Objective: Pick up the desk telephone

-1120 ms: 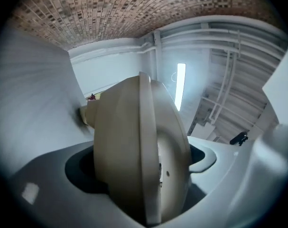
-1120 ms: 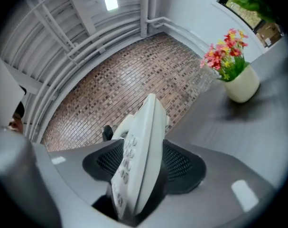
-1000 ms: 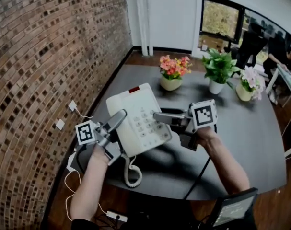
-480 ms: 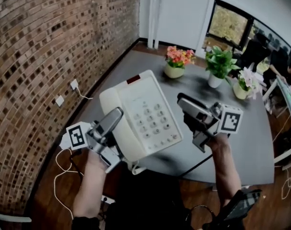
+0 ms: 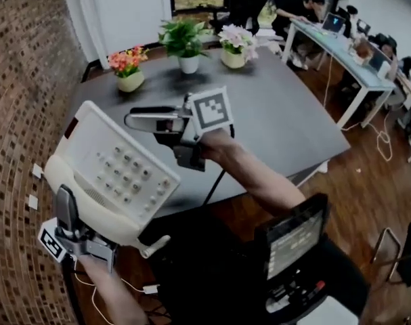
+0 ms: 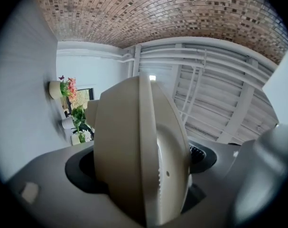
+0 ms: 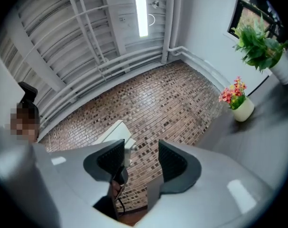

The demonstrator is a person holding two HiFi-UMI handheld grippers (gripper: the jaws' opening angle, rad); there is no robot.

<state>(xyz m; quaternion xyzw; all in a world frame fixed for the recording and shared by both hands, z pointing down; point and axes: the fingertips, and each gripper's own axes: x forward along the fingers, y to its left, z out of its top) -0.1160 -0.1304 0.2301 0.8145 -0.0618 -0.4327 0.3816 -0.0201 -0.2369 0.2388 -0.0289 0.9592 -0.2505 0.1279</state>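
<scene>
The cream desk telephone [image 5: 114, 171] is off the table, tilted, with its keypad facing up, at the lower left of the head view. My left gripper [image 5: 70, 223] is shut on its near edge from below. In the left gripper view the phone's edge [image 6: 134, 146] fills the gap between the jaws of the left gripper [image 6: 141, 167]. My right gripper [image 5: 132, 119] hovers over the dark table [image 5: 279, 107], apart from the phone. Its jaws are closing with nothing between them. In the right gripper view [image 7: 141, 161], a corner of the phone [image 7: 116, 133] shows beyond the left jaw.
Three flower pots stand at the table's far side: orange blooms [image 5: 127, 68], a green plant [image 5: 183, 42] and pale flowers [image 5: 235, 46]. A brick wall [image 5: 19, 80] runs along the left. Office desks with people [image 5: 334, 39] lie at the back right. A black cable [image 5: 215, 181] hangs off the table's near edge.
The phone has come up off the table in my left gripper and moved to the lower left. My right gripper has come away from the phone's side. The head view has swung round.
</scene>
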